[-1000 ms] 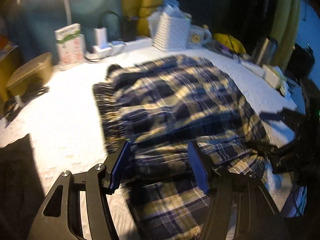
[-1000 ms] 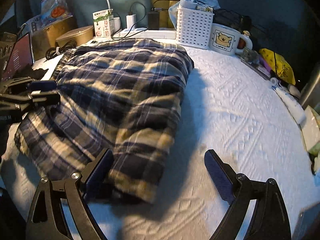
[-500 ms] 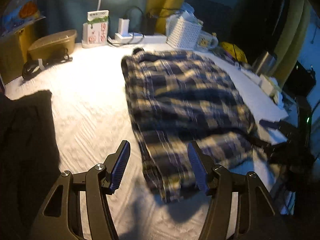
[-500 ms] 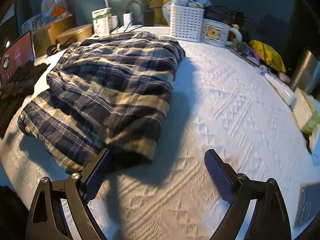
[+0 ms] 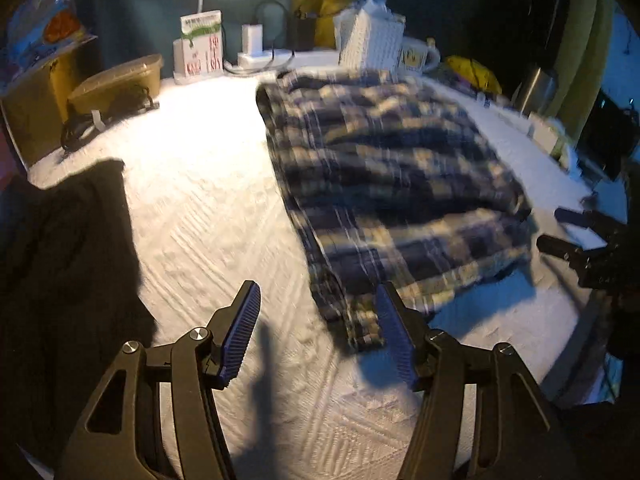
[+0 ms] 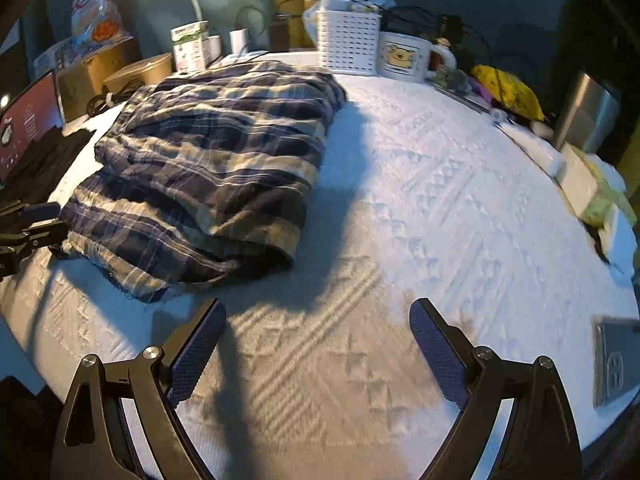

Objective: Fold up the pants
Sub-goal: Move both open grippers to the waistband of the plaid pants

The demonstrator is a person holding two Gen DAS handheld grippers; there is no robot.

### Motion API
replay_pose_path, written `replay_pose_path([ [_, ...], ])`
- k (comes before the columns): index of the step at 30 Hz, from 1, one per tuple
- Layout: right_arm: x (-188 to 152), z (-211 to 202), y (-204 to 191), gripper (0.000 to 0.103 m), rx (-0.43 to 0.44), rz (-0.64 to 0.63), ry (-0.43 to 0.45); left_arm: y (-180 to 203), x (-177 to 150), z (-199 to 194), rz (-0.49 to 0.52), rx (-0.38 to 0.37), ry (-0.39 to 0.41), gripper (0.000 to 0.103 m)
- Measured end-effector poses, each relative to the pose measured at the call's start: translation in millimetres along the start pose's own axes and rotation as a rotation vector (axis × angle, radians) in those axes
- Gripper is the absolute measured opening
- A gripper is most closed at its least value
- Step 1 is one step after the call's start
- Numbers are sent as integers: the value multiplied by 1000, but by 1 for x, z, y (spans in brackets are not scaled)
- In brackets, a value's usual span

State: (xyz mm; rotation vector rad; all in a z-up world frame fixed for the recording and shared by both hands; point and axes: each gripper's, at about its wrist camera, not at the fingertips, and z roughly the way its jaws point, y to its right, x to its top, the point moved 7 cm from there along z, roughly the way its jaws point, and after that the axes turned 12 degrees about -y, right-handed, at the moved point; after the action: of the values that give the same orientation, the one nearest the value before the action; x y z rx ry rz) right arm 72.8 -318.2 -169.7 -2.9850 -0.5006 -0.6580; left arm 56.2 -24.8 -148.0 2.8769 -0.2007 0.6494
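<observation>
Progress: the plaid pants [image 6: 208,168] lie doubled into a thick, layered bundle, so by the look of it the folding is largely done or finished.
What may be left: the near edges are uneven, with a lower layer sticking out past the upper one; a squaring-up or one more fold could remain, though I cannot tell if that is intended.
Pants location: on the white textured cover [image 6: 440,208] of the table, toward its far left part in the right wrist view, ahead of a white slotted basket [image 6: 347,45] and a bear mug [image 6: 404,58].
Left gripper [image 5: 316,320]: jaws apart with nothing between them, only bare cover below. The near corner of the pants lies just ahead of its right-hand finger, close but apparently not touched.
Right gripper [image 6: 316,332]: jaws wide apart and empty, hovering over bare cover. The pants lie ahead and to its left, near but clear of its left-hand finger.
Other cloth: a dark garment [image 5: 60,264] lies at the left in the left wrist view, well apart from the pants.
Judgement: neither gripper holds the fabric, so the pants rest free.
</observation>
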Motion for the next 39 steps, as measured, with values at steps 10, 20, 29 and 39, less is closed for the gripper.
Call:
replay_pose_path([
  [10, 46, -33, 17, 94, 11, 22, 128, -16, 78, -12, 2, -12, 104, 60],
  [20, 102, -20, 22, 94, 31, 0, 157, -19, 123, 23, 34, -3, 75, 60],
  [29, 137, 5, 30, 94, 52, 3, 147, -29, 143, 49, 34, 15, 26, 60],
  [39, 164, 27, 27, 94, 66, -16, 143, -28, 154, 70, 38, 5, -9, 60],
])
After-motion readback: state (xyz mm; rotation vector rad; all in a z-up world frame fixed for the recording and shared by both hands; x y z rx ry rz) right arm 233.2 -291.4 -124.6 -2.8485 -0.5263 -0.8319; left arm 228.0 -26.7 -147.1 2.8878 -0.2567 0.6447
